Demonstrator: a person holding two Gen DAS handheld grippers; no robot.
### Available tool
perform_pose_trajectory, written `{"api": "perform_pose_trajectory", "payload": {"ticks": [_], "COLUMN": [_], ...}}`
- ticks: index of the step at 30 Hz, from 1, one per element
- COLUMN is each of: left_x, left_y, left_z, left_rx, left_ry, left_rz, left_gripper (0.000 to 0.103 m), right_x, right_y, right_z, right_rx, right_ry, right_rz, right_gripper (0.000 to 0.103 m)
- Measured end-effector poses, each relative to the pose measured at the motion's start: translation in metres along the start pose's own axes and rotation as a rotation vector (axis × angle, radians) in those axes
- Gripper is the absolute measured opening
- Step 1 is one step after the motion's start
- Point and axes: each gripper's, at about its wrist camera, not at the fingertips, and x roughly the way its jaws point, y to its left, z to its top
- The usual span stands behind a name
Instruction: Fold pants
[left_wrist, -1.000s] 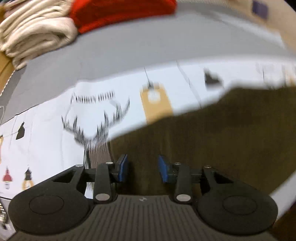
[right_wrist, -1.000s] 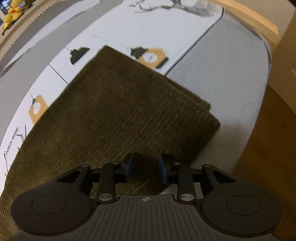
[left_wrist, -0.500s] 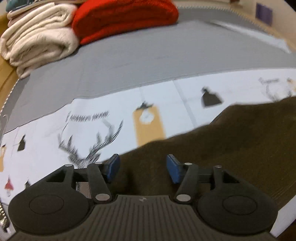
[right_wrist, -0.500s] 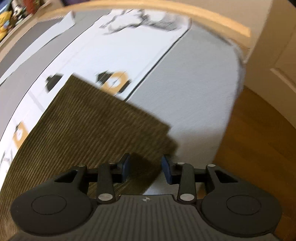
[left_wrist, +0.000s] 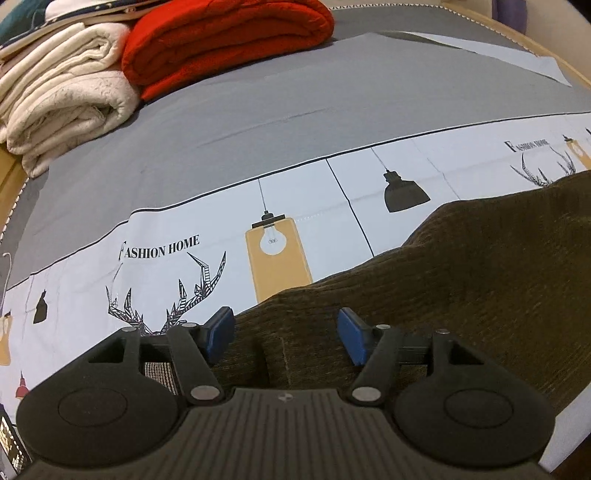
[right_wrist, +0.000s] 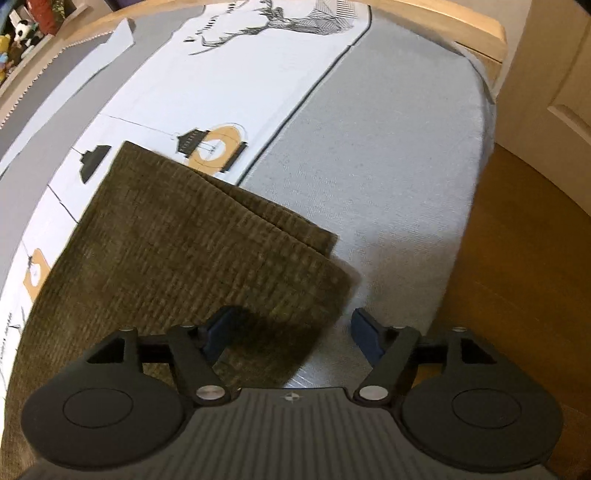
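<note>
So the left gripper (left_wrist: 286, 334) has its jaws spread wide, just been opening, hovering over the near edge of the olive-brown corduroy pants (left_wrist: 461, 280) with nothing pinched. The pants lie folded on the printed bedsheet (left_wrist: 166, 236), near its front edge. The right gripper (right_wrist: 291, 332) is wide too, also just opened, over the pants' hem corner (right_wrist: 317, 280).

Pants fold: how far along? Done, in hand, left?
Done: the pants lie on the bed doubled over, two layers stacked at the leg ends. In hand: nothing. The left claw and right claw have both just been opening, with cloth under the jaws but not pinched. Left: probably another fold, since a long strip still runs across the bed in the left view, though its full length is out of frame.
</note>
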Motion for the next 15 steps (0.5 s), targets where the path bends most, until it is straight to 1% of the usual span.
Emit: {"api": "perform_pose_trajectory", "payload": {"ticks": [1, 2, 3, 4, 5, 6, 7, 9, 12, 14, 15], "left_x": [0.001, 0.001, 0.0, 0.0, 0.001, 0.0, 0.0, -0.001, -0.004, -0.005, -0.006], "left_y": [0.001, 0.002, 0.004, 0.005, 0.006, 0.007, 0.008, 0.009, 0.011, 0.012, 0.013], "left_z": [-0.001, -0.001, -0.002, -0.002, -0.002, -0.003, -0.003, -0.003, -0.003, -0.003, -0.003], "left_rx": [0.001, -0.001, -0.002, -0.003, -0.003, -0.003, -0.003, -0.005, -0.008, -0.009, -0.012], "left_ry": [0.001, 0.002, 0.002, 0.003, 0.003, 0.003, 0.002, 0.0, -0.008, -0.013, -0.015], "left_rz": [0.001, 0.002, 0.003, 0.004, 0.006, 0.008, 0.01, 0.011, 0.008, 0.007, 0.009], "left_gripper": [0.069, 0.069, 0.069, 0.069, 0.069, 0.069, 0.069, 0.069, 0.069, 0.069, 0.069], "right_x": [0.0, 0.001, 0.002, 0.002, 0.002, 0.0, -0.002, -0.008, -0.023, -0.036, -0.048], "right_y": [0.002, 0.004, 0.006, 0.009, 0.01, 0.01, 0.009, 0.009, 0.011, 0.019, 0.028], "right_z": [0.0, -0.001, -0.001, -0.002, -0.002, -0.002, -0.002, -0.001, -0.001, -0.003, -0.005], "right_rx": [-0.001, -0.005, -0.016, -0.035, -0.045, -0.035, -0.008, 0.027, 0.079, 0.076, 0.051], "right_ry": [0.002, 0.005, 0.005, 0.004, 0.002, 0.003, -0.001, -0.018, -0.06, -0.1, -0.135], "right_rz": [0.017, 0.024, 0.018, 0.009, 0.014, 0.037, 0.057, 0.068, 0.104, 0.112, 0.124], "right_gripper": [0.067, 0.065, 0.059, 0.047, 0.041, 0.024, 0.02, 0.016, 0.015, 0.014, 0.014]}}
